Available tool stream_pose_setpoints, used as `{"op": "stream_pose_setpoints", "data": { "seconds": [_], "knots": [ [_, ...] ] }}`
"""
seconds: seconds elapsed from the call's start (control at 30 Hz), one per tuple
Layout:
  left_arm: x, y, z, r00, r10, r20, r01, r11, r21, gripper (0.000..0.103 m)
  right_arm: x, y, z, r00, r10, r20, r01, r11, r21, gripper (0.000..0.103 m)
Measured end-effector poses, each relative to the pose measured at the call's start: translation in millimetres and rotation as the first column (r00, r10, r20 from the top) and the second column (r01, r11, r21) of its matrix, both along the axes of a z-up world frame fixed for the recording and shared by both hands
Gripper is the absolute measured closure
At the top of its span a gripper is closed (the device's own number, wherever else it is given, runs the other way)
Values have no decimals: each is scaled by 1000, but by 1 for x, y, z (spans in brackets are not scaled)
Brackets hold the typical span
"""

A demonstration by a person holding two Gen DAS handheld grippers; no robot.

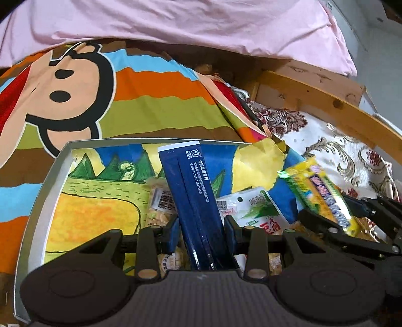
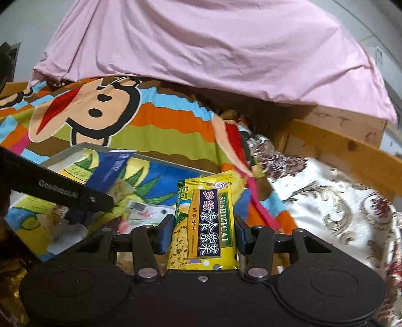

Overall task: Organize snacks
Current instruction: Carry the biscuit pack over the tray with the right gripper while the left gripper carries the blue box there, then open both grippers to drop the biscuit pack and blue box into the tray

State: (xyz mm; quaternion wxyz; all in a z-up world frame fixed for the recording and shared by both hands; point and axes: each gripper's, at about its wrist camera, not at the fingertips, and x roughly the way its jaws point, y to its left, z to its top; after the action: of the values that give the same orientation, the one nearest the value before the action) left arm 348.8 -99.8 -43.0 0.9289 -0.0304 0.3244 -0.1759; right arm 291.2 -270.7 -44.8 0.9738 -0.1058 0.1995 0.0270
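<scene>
My right claw (image 2: pixel 203 236) pinches the yellow cracker pack (image 2: pixel 204 223), pointing long-ways toward the box (image 2: pixel 160 158), just beyond. My left claw (image 1: pixel 202 236) pinches the blue packet (image 1: pixel 193 191) over it.

Glossy plastic wrapper (image 2: pixel 203 226), matt pink cloth (image 2: pixel 213 50), and a knotty wooden rail (image 1: pixel 326 100).

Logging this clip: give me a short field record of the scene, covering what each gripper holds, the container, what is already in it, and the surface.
left gripper: shut on dark blue packet, held over the box
right gripper: shut on yellow biscuit packet, near the box's right edge
container: shallow box with grey rim and painted landscape lining
in the box: white and green sachet, clear-wrapped barcoded snack
surface: striped cartoon monkey blanket on a bed
background: pink sheet, wooden bed rail
</scene>
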Motion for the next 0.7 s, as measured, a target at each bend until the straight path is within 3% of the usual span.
{"op": "stream_pose_setpoints", "data": {
  "seconds": [0.4, 0.53, 0.63, 0.7],
  "knots": [
    [3, -27, -8, 1000, 8, -11, -7, 993, 116, 61, -2, -10, -10, 998, 58, -38, -58, 998, 0, 52],
    [2, -28, -11, 999, 24, -29, -20, 991, 129, 59, -3, -15, -17, 994, 81, -71, -80, 997, 8, 36],
    [-2, -25, -11, 999, 29, -40, -24, 993, 117, 51, -9, -17, -15, 994, 88, -57, -89, 996, -2, 23],
    [-7, -21, -6, 999, 36, -28, -33, 994, 99, 39, -17, -19, -11, 995, 92, -34, -92, 996, -3, 21]
  ]
}}
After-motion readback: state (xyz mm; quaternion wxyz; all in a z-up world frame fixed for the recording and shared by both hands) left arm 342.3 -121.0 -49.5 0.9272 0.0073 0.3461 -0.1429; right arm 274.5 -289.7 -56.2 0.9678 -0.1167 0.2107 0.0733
